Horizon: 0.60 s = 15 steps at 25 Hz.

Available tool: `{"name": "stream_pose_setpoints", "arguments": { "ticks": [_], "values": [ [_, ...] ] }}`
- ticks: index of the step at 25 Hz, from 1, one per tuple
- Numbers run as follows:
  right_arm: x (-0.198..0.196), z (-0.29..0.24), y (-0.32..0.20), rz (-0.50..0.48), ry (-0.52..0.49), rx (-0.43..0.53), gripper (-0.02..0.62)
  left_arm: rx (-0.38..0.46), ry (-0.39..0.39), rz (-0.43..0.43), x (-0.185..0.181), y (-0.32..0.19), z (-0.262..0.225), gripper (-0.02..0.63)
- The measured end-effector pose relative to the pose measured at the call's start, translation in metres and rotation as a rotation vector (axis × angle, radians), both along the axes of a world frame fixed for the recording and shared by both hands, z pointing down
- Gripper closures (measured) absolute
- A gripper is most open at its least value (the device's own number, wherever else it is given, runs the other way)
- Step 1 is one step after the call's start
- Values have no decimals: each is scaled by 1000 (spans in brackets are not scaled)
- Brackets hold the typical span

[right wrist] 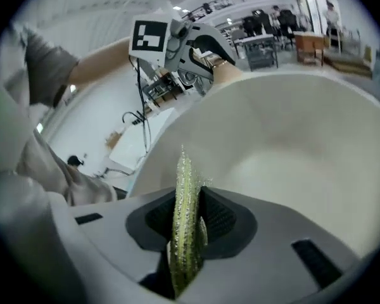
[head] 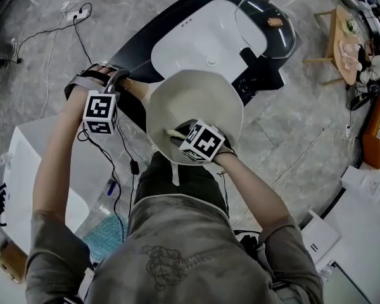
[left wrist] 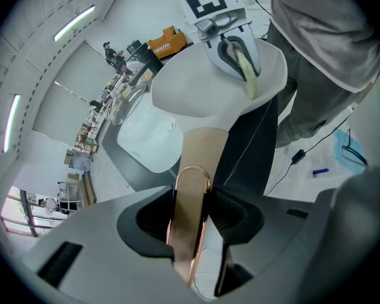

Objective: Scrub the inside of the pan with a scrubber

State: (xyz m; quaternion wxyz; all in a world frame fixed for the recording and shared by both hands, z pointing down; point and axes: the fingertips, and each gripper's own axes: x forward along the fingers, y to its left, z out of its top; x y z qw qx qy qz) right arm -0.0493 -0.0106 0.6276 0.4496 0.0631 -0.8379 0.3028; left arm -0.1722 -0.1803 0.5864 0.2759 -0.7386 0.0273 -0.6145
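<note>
A white sink set in a dark bench lies beyond the pan, a glass lid at its far right; the pan hangs over the bench's near edge, mouth up, handle running left; fingers of the left gripper clench that handle; the right gripper grasps the scrubber inside the bowl.

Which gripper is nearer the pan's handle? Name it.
Left. The left gripper is clamped on the handle; the right gripper holds the scrubber inside the pan.
</note>
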Motion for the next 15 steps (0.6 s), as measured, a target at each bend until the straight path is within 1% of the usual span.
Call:
{"name": "stream_pose_setpoints", "arguments": {
  "ticks": [1, 3, 5, 7, 11, 13, 14, 15],
  "values": [
    [-1, -2, 7, 25, -33, -67, 508, 1, -1, -2, 0, 0, 0, 433],
    [4, -8, 17, 55, -76, -161, 509, 3, -3, -3, 0, 0, 0, 433],
    [9, -19, 32, 31, -102, -253, 509, 2, -6, -3, 0, 0, 0, 433],
    [13, -34, 47, -29, -126, -327, 509, 2, -9, -3, 0, 0, 0, 433],
    [24, -59, 67, -163, -129, -379, 509, -4, -10, -7, -1, 1, 0, 433],
    [30, -70, 70, -211, -144, -403, 509, -2, -8, -5, -1, 1, 0, 433],
    [30, -78, 67, -220, -161, -400, 511, 2, -5, -3, -1, 1, 0, 433],
    [30, -86, 58, -218, -181, -368, 512, 6, -4, -1, -1, 0, -1, 433]
  ]
}}
